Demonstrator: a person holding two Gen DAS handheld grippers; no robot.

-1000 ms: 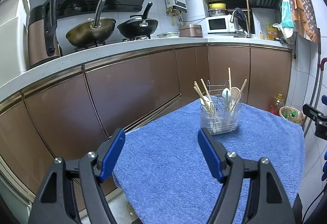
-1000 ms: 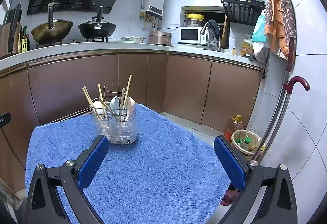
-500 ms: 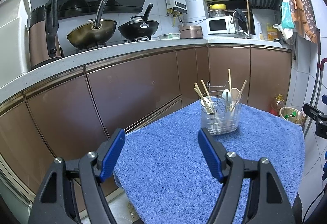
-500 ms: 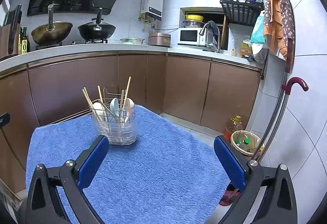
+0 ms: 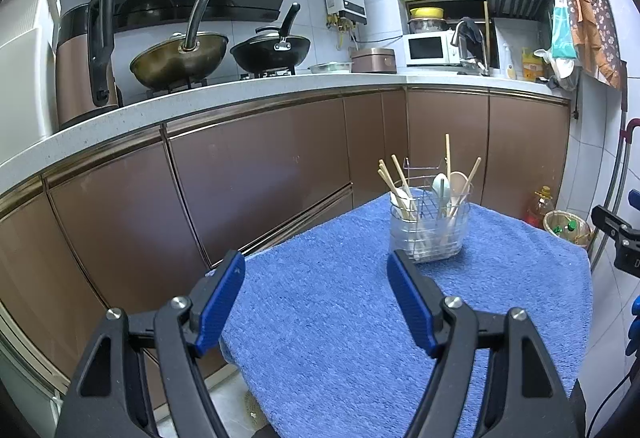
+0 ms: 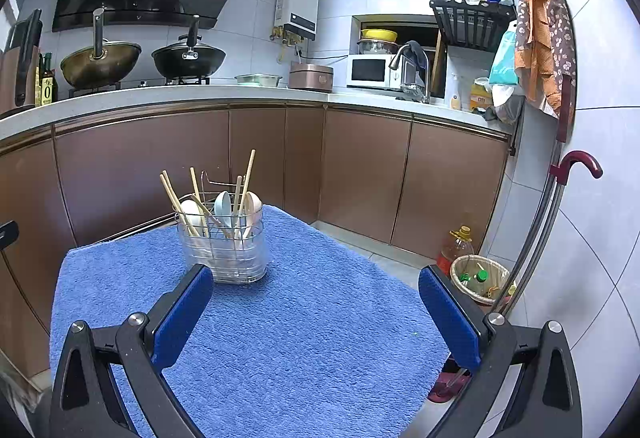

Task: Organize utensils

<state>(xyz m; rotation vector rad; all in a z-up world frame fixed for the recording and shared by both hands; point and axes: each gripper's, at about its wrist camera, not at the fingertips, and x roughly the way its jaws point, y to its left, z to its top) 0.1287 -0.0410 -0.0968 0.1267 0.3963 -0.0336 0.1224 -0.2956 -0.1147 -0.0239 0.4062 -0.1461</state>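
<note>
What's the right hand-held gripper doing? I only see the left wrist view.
Observer: The right hand-held gripper is open, with nothing between its pads, above the blue towel.
Operator: Holder centred in it?
Observer: No. The utensil holder stands ahead of its left finger, off centre.
Operator: Floor on that side?
Observer: What looks like a red slipper lies past the towel's right edge.
</note>
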